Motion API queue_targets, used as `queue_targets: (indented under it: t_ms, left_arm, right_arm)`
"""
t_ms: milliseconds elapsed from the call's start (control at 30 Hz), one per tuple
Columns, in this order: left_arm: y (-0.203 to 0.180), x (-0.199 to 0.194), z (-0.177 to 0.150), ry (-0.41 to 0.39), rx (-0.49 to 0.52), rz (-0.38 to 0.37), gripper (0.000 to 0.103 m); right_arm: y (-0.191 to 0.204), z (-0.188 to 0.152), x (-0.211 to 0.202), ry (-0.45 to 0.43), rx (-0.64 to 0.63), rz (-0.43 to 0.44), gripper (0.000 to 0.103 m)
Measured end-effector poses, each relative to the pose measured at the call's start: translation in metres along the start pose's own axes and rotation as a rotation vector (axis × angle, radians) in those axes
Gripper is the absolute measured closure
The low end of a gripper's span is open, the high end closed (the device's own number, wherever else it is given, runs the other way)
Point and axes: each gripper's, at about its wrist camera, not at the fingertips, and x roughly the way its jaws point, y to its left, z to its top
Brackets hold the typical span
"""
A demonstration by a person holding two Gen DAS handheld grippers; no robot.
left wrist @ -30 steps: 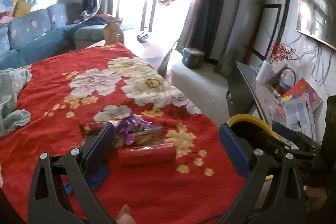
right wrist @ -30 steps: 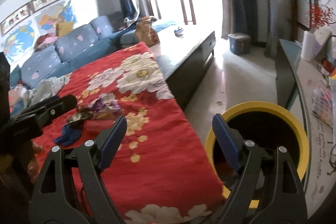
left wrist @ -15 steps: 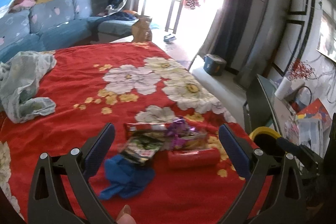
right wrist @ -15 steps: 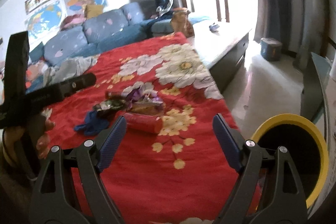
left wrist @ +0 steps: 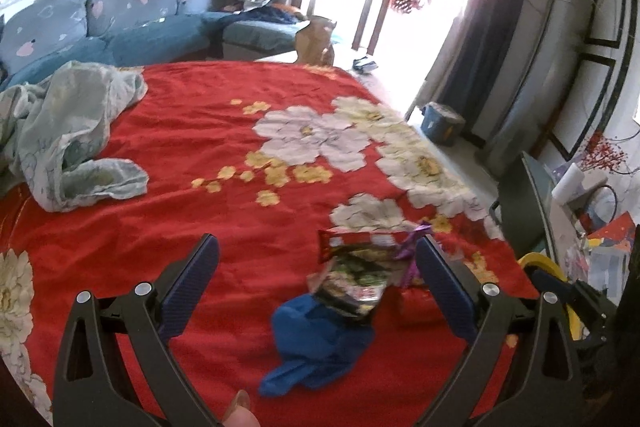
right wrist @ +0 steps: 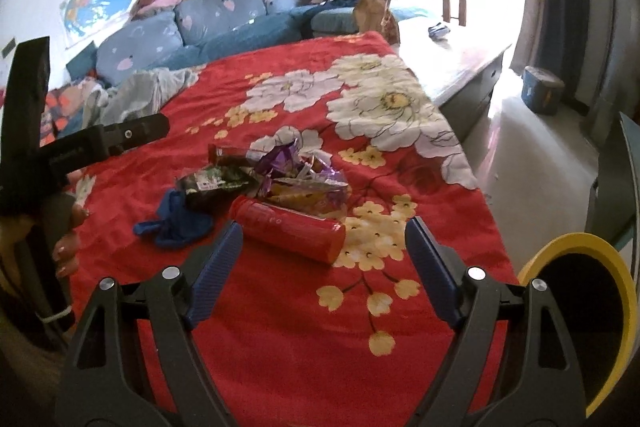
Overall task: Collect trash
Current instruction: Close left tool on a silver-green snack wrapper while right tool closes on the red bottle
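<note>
Left wrist view shows the biggest change: a second ago the left tool (left wrist: 316,279) looked toward the far right edge of the red floral cover (left wrist: 208,131), with the yellow-rimmed bin (left wrist: 538,261) large beyond its right finger; now it faces further left, the pale crumpled cloth (left wrist: 68,131) fills the left side, and the trash pile sits low and right of centre. The blue glove (left wrist: 316,343) lies between its wide-spread fingers, with the green snack wrapper (left wrist: 356,287) touching it and the red-and-white wrapper (left wrist: 360,239) just behind. Nothing is held.

Right wrist view has swung away from the bin toward the pile. The right tool (right wrist: 324,263), also spread wide and empty, frames the red cylindrical can (right wrist: 290,229), which lies on its side in front of the purple foil wrappers (right wrist: 280,159). The bin's rim (right wrist: 576,247) now shows only at the right edge.

I judge both tools are lining up for first pickups; nothing is binned yet.

Wrapper printing is too blurred to read; the wall scroll's characters are likewise illegible.
</note>
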Motion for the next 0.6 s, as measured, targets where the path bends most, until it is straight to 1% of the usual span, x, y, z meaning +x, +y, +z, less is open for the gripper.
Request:
queue_targets:
  t_ms: [33, 67, 167, 300, 433, 600]
  left_arm:
    - [0.003, 0.003, 0.000, 0.011, -0.003, 0.004, 0.012]
    - [0.005, 0.005, -0.001, 0.021, -0.008, 0.004, 0.019]
    - [0.013, 0.014, -0.004, 0.062, -0.040, -0.019, 0.028]
    - [0.019, 0.025, -0.008, 0.114, -0.073, -0.069, 0.034]
    - [0.023, 0.043, -0.012, 0.183, -0.117, -0.125, 0.046]
    - [0.023, 0.059, -0.015, 0.228, -0.126, -0.146, 0.050]
  right_arm:
    - [0.002, 0.001, 0.004, 0.007, -0.013, 0.000, 0.029]
    - [0.003, 0.002, 0.007, 0.014, -0.025, 0.001, 0.029]
    - [0.007, 0.003, 0.015, 0.031, -0.055, 0.003, 0.030]
    - [0.017, 0.003, 0.025, 0.056, -0.123, 0.023, 0.033]
    - [0.028, 0.003, 0.035, 0.075, -0.185, 0.026, 0.033]
    - [0.036, 0.002, 0.048, 0.102, -0.231, 0.021, 0.036]
